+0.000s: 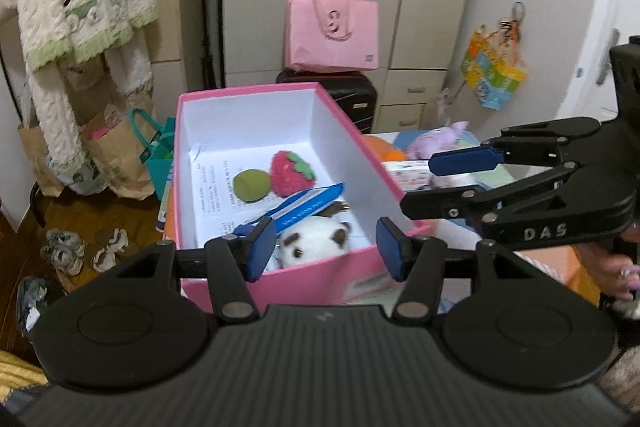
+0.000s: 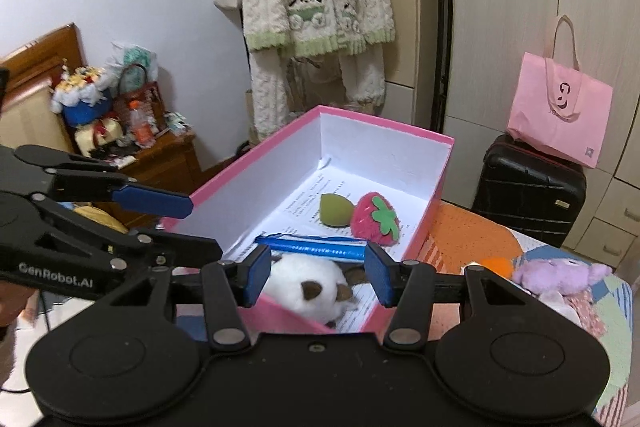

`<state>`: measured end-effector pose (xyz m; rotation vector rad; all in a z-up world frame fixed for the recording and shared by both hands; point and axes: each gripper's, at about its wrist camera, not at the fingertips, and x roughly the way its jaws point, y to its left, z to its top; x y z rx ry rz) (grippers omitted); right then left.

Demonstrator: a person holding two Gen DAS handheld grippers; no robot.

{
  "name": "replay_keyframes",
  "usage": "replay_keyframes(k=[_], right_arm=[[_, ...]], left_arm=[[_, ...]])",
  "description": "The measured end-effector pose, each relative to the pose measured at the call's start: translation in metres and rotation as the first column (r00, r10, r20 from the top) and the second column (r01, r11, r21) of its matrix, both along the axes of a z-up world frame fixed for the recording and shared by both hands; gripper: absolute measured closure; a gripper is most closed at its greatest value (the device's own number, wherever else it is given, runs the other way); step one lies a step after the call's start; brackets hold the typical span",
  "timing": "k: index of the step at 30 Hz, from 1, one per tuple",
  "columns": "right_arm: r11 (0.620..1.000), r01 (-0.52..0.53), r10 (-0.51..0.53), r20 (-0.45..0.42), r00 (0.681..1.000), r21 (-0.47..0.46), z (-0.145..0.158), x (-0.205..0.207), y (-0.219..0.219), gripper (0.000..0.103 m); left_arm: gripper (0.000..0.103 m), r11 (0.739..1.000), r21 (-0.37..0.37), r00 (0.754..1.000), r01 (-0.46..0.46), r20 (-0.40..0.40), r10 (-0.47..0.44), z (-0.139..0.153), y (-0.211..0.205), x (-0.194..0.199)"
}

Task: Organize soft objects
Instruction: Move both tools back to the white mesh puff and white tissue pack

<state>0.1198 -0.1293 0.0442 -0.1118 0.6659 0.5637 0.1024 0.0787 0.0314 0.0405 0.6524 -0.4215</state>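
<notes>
A pink box (image 1: 248, 93) with white inner walls stands on the bed, also in the right wrist view (image 2: 384, 125). Inside lie a red strawberry plush (image 1: 290, 173) (image 2: 376, 217), a green egg-shaped soft piece (image 1: 250, 185) (image 2: 334, 211), a blue strip (image 1: 308, 207) (image 2: 316, 245) and a white plush with brown patches (image 1: 312, 241) (image 2: 308, 285) at the near end. My left gripper (image 1: 326, 249) (image 2: 204, 227) hovers open above the box's near end, nothing between its pads. My right gripper (image 2: 318, 275) (image 1: 418, 185) hangs open beside it, apart from the white plush below.
A purple plush (image 2: 560, 275) (image 1: 438, 139) and an orange soft thing (image 2: 496, 265) lie on the patterned bed cover right of the box. A black suitcase (image 2: 528, 187) carries a pink bag (image 2: 560, 115). Paper bags (image 1: 116, 155) and slippers (image 1: 64, 251) sit on the floor at left.
</notes>
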Motion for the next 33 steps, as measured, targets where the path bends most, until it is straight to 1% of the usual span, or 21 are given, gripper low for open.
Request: replay_keyframes(k=[3, 7, 12, 15, 19, 23, 28, 30, 33], right_arm=[[1.0, -0.009, 0.009, 0.0, 1.0, 0.01, 0.009, -0.017, -0.016, 0.046], [1.0, -0.004, 0.004, -0.003, 1.0, 0.006, 0.017, -0.035, -0.036, 0.045], [1.0, 0.02, -0.02, -0.005, 1.0, 0.0, 0.023, -0.054, -0.064, 0.045], [0.999, 0.041, -0.041, 0.003, 0.999, -0.023, 0.022, -0.064, -0.077, 0.045], [0.997, 0.065, -0.065, -0.002, 0.998, -0.046, 0.012, -0.075, -0.093, 0.044], [0.992, 0.102, -0.102, -0.003, 0.995, -0.073, -0.003, -0.084, -0.108, 0.044], [0.988, 0.144, -0.144, -0.003, 0.99, -0.062, -0.023, -0.087, -0.135, 0.044], [0.986, 0.153, -0.153, 0.004, 0.988, -0.06, -0.029, -0.087, -0.144, 0.044], [0.986, 0.158, -0.157, 0.025, 0.987, -0.057, -0.04, -0.082, -0.155, 0.044]], left_arm=[[0.046, 0.999, 0.011, 0.999, 0.034, 0.012, -0.034, 0.008, -0.008, -0.014], [0.045, 0.995, 0.022, 0.995, 0.095, 0.009, -0.095, 0.013, -0.021, -0.032], [0.043, 0.984, 0.031, 0.984, 0.176, -0.01, -0.175, 0.016, -0.039, -0.048], [0.043, 0.976, 0.035, 0.976, 0.216, -0.017, -0.215, 0.013, -0.051, -0.055], [0.042, 0.962, 0.034, 0.962, 0.27, -0.038, -0.269, 0.005, -0.069, -0.059], [0.042, 0.954, 0.027, 0.953, 0.299, -0.051, -0.297, -0.005, -0.089, -0.055], [0.042, 0.957, 0.027, 0.957, 0.289, -0.042, -0.287, -0.018, -0.115, -0.044], [0.042, 0.959, 0.033, 0.959, 0.283, -0.029, -0.282, -0.024, -0.128, -0.041], [0.042, 0.964, 0.023, 0.964, 0.266, -0.017, -0.266, -0.034, -0.142, -0.033]])
